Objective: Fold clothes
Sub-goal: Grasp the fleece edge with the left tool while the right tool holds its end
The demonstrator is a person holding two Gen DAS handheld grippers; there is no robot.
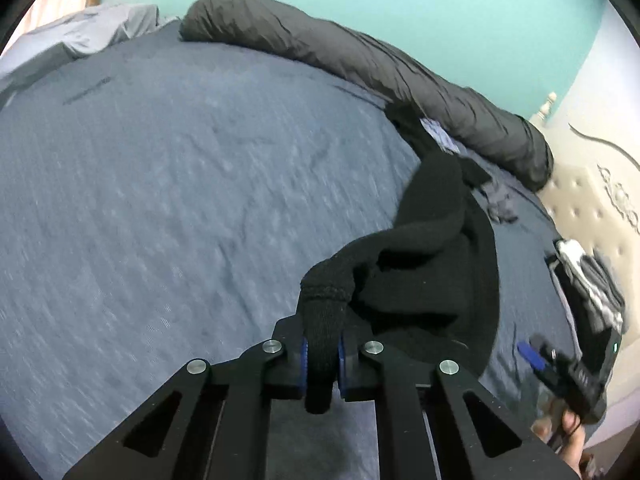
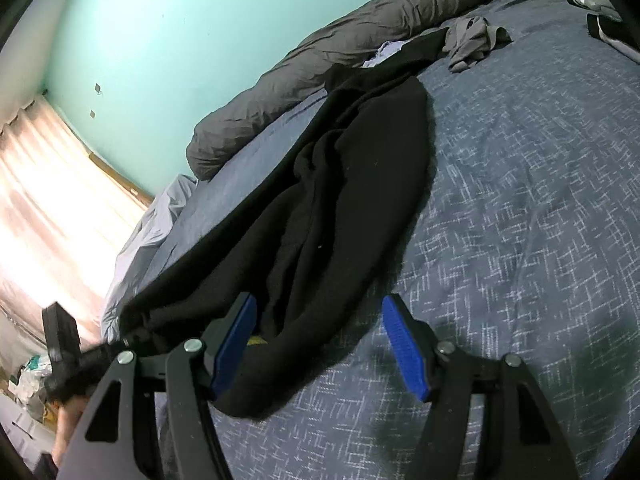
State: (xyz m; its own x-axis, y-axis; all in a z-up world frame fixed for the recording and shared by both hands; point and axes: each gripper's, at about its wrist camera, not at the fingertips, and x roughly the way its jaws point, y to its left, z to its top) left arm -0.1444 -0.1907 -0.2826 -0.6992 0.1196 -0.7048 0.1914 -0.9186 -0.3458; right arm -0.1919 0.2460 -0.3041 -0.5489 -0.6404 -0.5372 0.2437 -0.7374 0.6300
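black sweater (image 2: 344, 208) lies bunched on the bed (image 2: 520, 200); our left gripper (image 1: 320, 354) pinches its cuff between closed jaws. our right gripper (image 2: 318, 344), jaws wide and empty, straddles its near edge. we judge spreading underway; next, a second grasp.

— What's on the bed besides the clothes?
— A blue-grey bedspread (image 2: 520, 200) with a pale crosshatch pattern covers it. A rolled dark grey duvet (image 1: 360, 56) lies along the far edge, against the turquoise wall (image 2: 168, 32).
— And at the corners?
— A light blue sheet (image 1: 92, 32) is bunched at one far corner. At the other end of the bed stands a cream tufted headboard (image 1: 592, 200).
— Any window?
— A bright pinkish curtain (image 2: 52, 200) hangs beside the wall.
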